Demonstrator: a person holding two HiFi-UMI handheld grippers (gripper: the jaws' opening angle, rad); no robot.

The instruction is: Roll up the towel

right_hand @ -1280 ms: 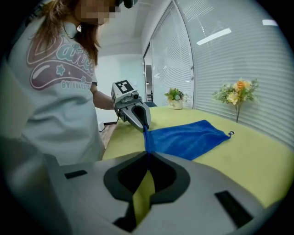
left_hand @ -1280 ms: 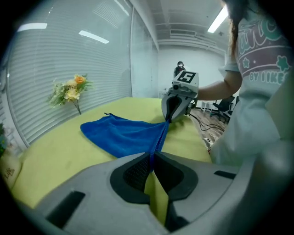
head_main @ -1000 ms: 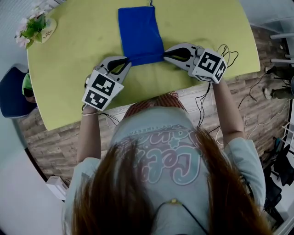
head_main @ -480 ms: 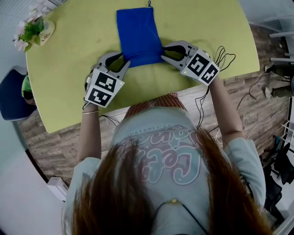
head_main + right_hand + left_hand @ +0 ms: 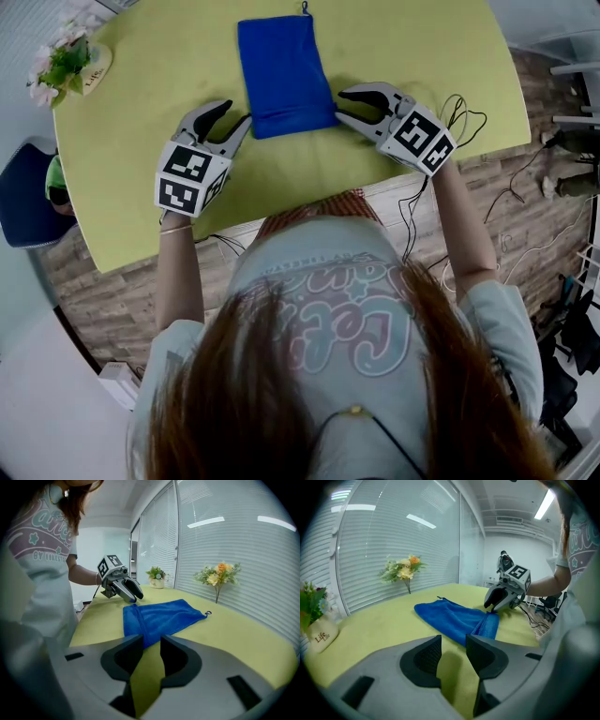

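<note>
At the far left corner of the rounded yellow-green tabletop stands a small white pot of pink and green flowers. The left gripper, grey-jawed with a black-and-white marker cube at its back, sits low over the table just left of the towel's near corner and apart from it. Its jaws have just been opening and now stand released, with only bare tabletop in the gap. The deep blue terry towel lies at the middle of the table, its long side running away from the person, with a small hanging loop at the far edge. Its near edge is turned over into a thick narrow roll. The right gripper has its tips just beside the roll's right end; whether one touches the cloth cannot be told. Its jaws have likewise just been opening and stand parted by a narrow gap, grasping nothing, the towel's corner lying just ahead of them. Thin black cables loop on the table's right edge.
</note>
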